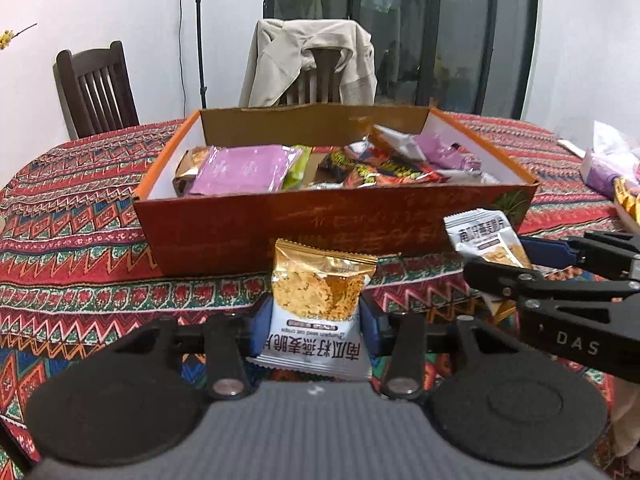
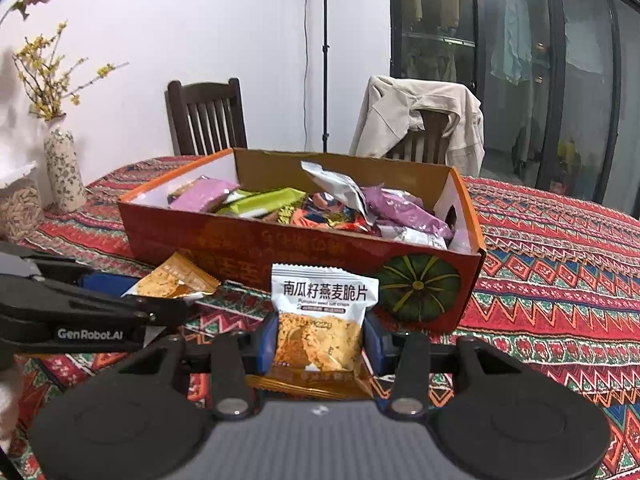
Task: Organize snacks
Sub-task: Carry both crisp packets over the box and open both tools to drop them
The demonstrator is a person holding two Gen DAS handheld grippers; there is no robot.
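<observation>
While both grippers hang just before the orange box point(image 1: 332, 224) on the patterned tablecloth point(image 1: 72, 216), each pinches one oat-crisp packet. Left gripper point(image 1: 316, 322): packet point(image 1: 320, 304) gold end up. Right gripper point(image 2: 319, 344): packet point(image 2: 322, 312) white end up. More snacks point(image 2: 280, 204) fill the box.

The right tool's packet point(image 2: 324, 320) reads 南瓜籽燕麦脆片, the left tool point(image 2: 90, 334) "GenRobot.AI", the right tool point(image 1: 578, 342) seemingly "DAS".
</observation>
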